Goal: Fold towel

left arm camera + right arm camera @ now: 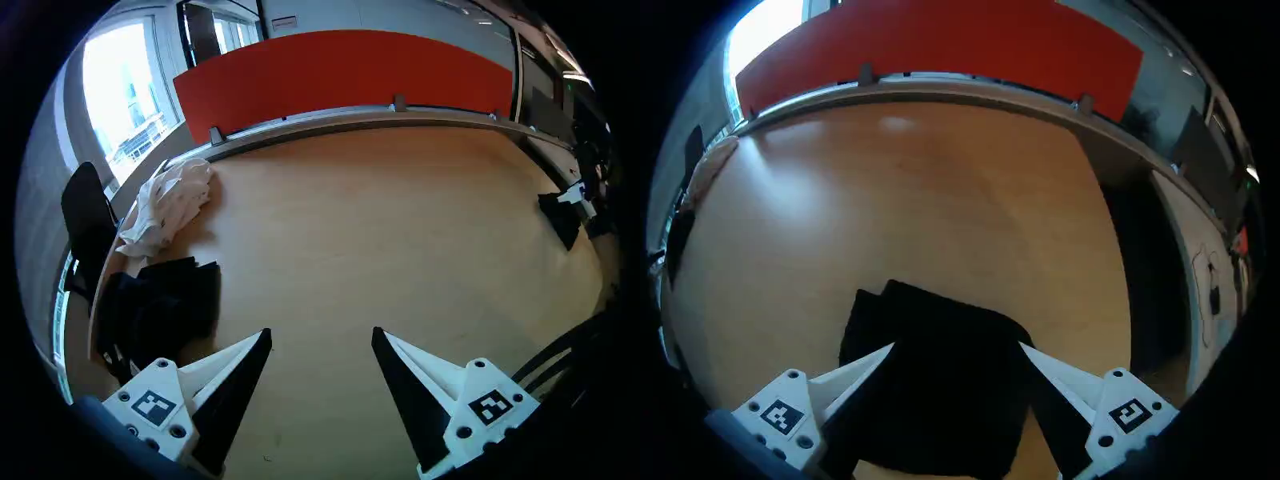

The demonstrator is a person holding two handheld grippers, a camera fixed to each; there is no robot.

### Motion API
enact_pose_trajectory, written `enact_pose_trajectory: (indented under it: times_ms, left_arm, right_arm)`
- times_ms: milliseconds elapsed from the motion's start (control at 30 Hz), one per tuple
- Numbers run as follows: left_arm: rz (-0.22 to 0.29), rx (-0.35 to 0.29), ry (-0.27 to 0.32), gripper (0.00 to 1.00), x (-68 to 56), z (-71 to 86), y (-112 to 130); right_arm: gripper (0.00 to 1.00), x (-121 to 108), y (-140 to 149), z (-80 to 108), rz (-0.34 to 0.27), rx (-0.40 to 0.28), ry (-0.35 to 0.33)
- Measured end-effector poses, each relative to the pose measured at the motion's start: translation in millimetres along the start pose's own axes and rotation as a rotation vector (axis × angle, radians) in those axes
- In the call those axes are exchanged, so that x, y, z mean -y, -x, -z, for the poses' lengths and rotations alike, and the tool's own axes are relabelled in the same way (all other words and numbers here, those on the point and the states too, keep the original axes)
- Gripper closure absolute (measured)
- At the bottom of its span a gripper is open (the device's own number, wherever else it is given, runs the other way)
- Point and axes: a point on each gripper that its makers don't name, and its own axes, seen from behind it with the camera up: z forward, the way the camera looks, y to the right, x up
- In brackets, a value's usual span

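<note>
Towel (936,384) lying folded toward the bench's (904,200) near edge.
Your right gripper (957,346) straddles it, fingers apart, likely to square it; your left gripper (320,331) hovers, fingers apart.

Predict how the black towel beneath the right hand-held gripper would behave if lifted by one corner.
Probably floppy: the black towel lies in soft, uneven layers, so it would likely drape and unfold. Likely light, being thin cloth. Pushed, it may slide, since the table looks smooth.
</note>
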Motion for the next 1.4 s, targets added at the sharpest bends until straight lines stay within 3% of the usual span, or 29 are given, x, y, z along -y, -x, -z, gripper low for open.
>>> enact_pose_trajectory:
  times_ms: [467,833,1400]
  left_arm:
    - [0.003,-0.016,0.005,0.07,1.9,1.0,-4]
    - [0.019,-0.034,0.006,0.07,7.4,3.3,-8]
    - [0.017,-0.077,0.009,0.07,14.4,4.6,-25]
  right_arm:
    - [0.00,4,-7,16.4,-0.011,-0.043,0.006]
    - [0.00,7,-16,38.2,-0.052,-0.124,0.034]
    - [0.00,11,-46,87.8,-0.162,-0.386,0.105]
